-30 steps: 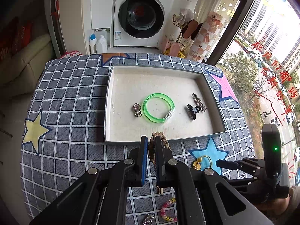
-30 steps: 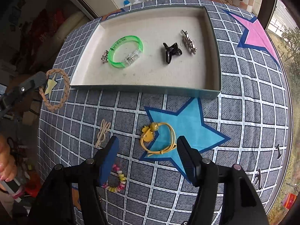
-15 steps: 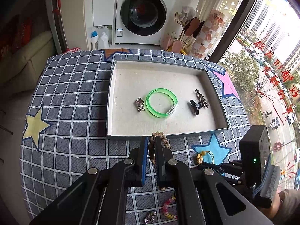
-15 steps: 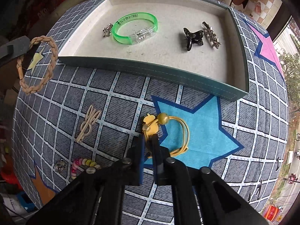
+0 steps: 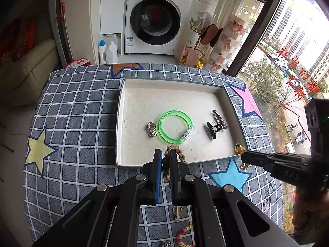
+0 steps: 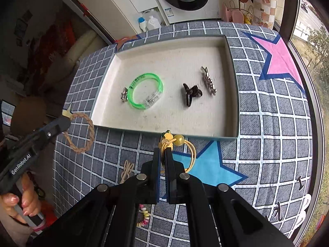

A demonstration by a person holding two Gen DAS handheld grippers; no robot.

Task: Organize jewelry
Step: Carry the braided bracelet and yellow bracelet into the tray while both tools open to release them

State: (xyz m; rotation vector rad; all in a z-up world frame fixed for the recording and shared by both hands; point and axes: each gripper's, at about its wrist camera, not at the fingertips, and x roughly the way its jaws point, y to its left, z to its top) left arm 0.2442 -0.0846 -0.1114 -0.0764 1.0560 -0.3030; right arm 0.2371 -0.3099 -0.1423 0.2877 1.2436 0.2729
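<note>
Both hand-held grippers clamped — left gripper (image 5: 164,160) on braided bracelet (image 6: 79,132), right gripper (image 6: 162,156) on yellow hair tie (image 6: 185,150) — best carried well clear over tray (image 6: 233,82) rim before release.

A shallow tray (image 6: 233,86) with a pale floor holds a green bangle (image 6: 145,91), a small silver charm (image 6: 124,94) touching its left side, a black claw clip (image 6: 191,93) and a silver hair clip (image 6: 208,81). A braided tan bracelet (image 6: 81,132) (pinched at one edge) and a yellow beaded cord (image 6: 181,144) hang above the checked cloth (image 6: 267,127).
</note>
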